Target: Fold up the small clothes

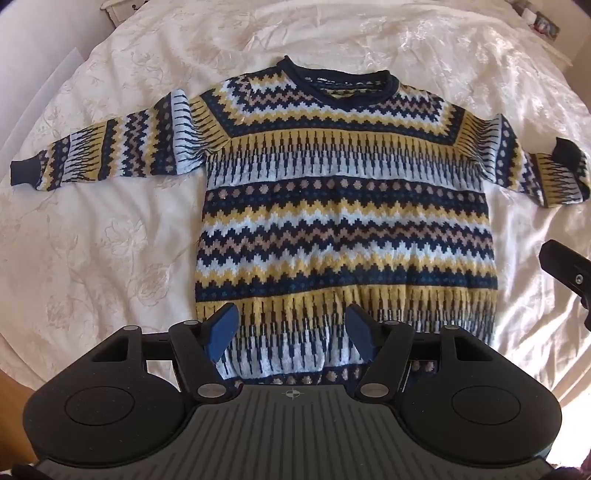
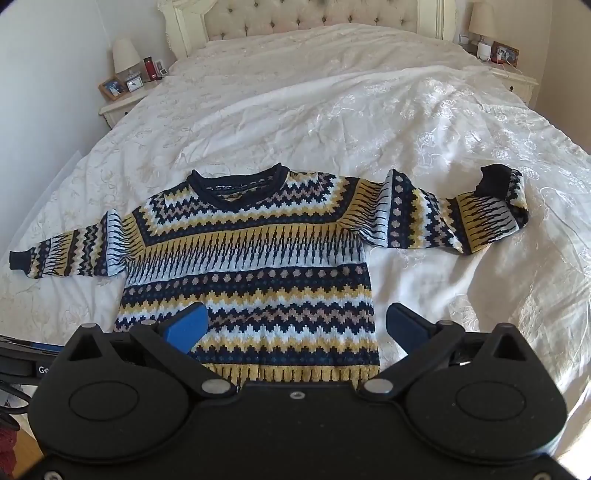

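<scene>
A thick knitted sweater (image 1: 343, 206) lies flat and face up on the bed ahead of my tongs, banded in navy, mustard, pale blue and tan zigzags, diamonds and spiky stripes, with a rolled navy collar (image 1: 336, 86) at the far end. My left tongs (image 1: 291, 328) hang just over its hem with the blue-padded fingers spread wide, holding nothing; the hem bunches into soft bulges between them. My right tongs (image 2: 295, 325) hover over the lower right part of the body, likewise spread and empty, one finger above the knit and the other above bare cover just past the side seam. Off to my left the left sleeve (image 1: 110, 151) stretches straight out, ending in a dark ribbed cuff. Off to my right the right sleeve (image 2: 454, 218) is rumpled, its cuff (image 2: 495, 181) curled upward and back. The surface is a white bedcover (image 2: 332, 110) with a faint embroidered floral pattern, creased into long folds beyond the collar. Far ahead stands a cream tufted headboard (image 2: 310, 16). A nightstand (image 2: 122, 101) ahead to the left carries a lamp, a framed photo and small items; another nightstand (image 2: 517, 79) ahead to the right holds a lamp and a frame.
</scene>
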A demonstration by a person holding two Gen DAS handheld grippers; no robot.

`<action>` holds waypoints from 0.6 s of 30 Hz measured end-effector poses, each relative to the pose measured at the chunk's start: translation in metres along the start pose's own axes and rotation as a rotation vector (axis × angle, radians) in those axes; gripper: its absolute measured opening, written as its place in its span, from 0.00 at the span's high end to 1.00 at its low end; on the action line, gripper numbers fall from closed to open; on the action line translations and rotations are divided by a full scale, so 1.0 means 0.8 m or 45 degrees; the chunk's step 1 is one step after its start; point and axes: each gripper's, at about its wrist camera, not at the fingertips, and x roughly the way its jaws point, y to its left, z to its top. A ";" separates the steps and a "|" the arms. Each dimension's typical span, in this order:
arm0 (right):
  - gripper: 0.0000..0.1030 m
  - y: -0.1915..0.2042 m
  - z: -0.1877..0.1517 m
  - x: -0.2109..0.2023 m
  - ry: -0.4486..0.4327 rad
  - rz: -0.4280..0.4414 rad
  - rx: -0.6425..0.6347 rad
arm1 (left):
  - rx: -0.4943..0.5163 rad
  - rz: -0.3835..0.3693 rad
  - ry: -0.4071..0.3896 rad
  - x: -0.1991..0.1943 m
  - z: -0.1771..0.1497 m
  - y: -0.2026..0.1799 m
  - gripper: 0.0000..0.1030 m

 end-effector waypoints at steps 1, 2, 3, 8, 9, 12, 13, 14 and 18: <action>0.01 0.000 0.000 0.000 -0.003 -0.001 0.002 | 0.001 0.003 -0.002 -0.001 0.000 -0.002 0.39; 0.01 0.001 0.000 0.000 -0.006 -0.002 0.004 | 0.000 0.004 -0.003 -0.001 0.000 -0.003 0.39; 0.01 0.001 0.001 0.000 -0.007 -0.002 0.006 | 0.000 0.004 -0.004 -0.001 0.000 -0.003 0.39; 0.01 0.004 0.002 0.003 -0.009 -0.002 0.014 | -0.002 0.004 -0.007 -0.001 0.003 -0.002 0.39; 0.01 0.003 0.002 0.003 -0.009 0.001 0.014 | -0.002 0.003 -0.006 -0.001 0.004 -0.002 0.39; 0.01 0.004 0.004 0.004 -0.006 0.004 0.020 | -0.003 0.003 -0.007 -0.001 0.005 -0.001 0.39; 0.01 0.004 0.004 0.005 -0.005 0.003 0.022 | -0.005 0.002 -0.005 0.000 0.007 0.000 0.39; 0.01 0.004 0.005 0.006 -0.004 0.003 0.021 | -0.006 0.000 -0.004 0.001 0.008 0.001 0.39; 0.01 0.006 0.006 0.009 -0.001 0.001 0.023 | -0.009 -0.004 0.000 0.005 0.011 0.003 0.39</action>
